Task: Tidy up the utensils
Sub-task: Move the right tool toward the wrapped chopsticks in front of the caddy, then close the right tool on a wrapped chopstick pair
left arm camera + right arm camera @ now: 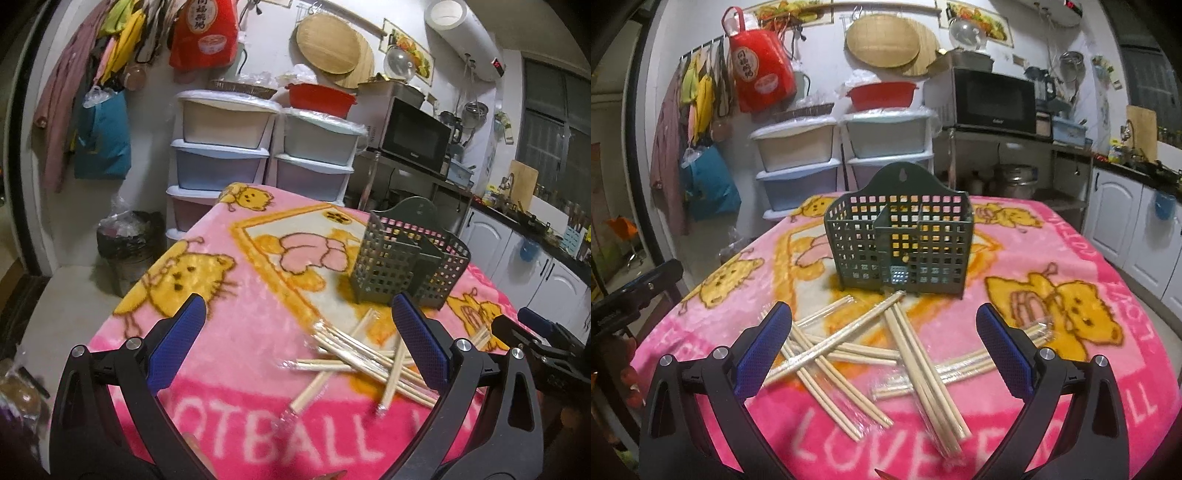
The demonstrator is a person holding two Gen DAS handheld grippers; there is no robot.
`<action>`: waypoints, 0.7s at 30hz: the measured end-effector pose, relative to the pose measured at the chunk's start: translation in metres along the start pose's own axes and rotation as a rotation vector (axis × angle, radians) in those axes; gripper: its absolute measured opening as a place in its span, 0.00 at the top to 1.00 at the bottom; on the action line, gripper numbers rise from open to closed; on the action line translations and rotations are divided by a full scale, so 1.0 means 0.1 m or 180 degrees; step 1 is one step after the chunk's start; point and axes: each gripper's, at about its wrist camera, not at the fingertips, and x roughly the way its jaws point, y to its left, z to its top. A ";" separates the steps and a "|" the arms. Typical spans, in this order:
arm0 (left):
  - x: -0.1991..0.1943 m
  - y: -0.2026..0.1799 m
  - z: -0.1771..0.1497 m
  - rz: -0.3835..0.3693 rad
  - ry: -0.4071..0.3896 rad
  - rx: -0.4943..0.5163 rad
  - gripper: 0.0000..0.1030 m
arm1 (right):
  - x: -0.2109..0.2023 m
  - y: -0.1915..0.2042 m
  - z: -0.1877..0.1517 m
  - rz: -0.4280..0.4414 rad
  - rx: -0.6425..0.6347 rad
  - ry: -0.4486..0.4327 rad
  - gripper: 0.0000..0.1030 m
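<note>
A table covered by a pink blanket [1015,258] printed with yellow cartoon cats and white lettering is seen in both wrist views. A dark green perforated utensil holder [899,240] is stood upright on the blanket, its interior split by dividers into compartments, and nothing can be made out inside them. Just in front of the holder, a scattered heap of wrapped wooden chopsticks [849,350] is spread over the blanket, the pairs crossed over one another at various angles in clear plastic sleeves; one pair's tip is laid close to the holder's base. The right gripper [884,338] is held above the near edge of this heap with its blue-padded fingers [762,350] spread wide apart, and nothing is gripped between them. The left gripper [295,339] is likewise held with its fingers spread wide and empty, placed to the left of the heap, so that the chopsticks [362,362] are seen toward its right finger and the holder [406,258] beyond them. Part of the right gripper's black body is caught at the right edge of the left wrist view. Behind the table, stacked plastic drawers [820,162], a red basin [882,96] and a black microwave [993,101] are ranged against the wall.
</note>
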 end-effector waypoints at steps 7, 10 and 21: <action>0.33 0.18 0.10 -0.0101 0.0302 -0.0159 0.09 | 0.36 0.01 0.14 0.0122 0.0008 0.0302 0.06; 0.51 0.22 0.08 -0.0241 0.0501 -0.0218 0.09 | 0.51 0.00 0.18 0.0103 -0.0035 0.0394 0.06; 1.19 0.35 -0.05 -0.0936 0.1308 -0.0583 0.11 | 0.99 -0.08 0.18 0.0115 0.0043 0.0770 0.27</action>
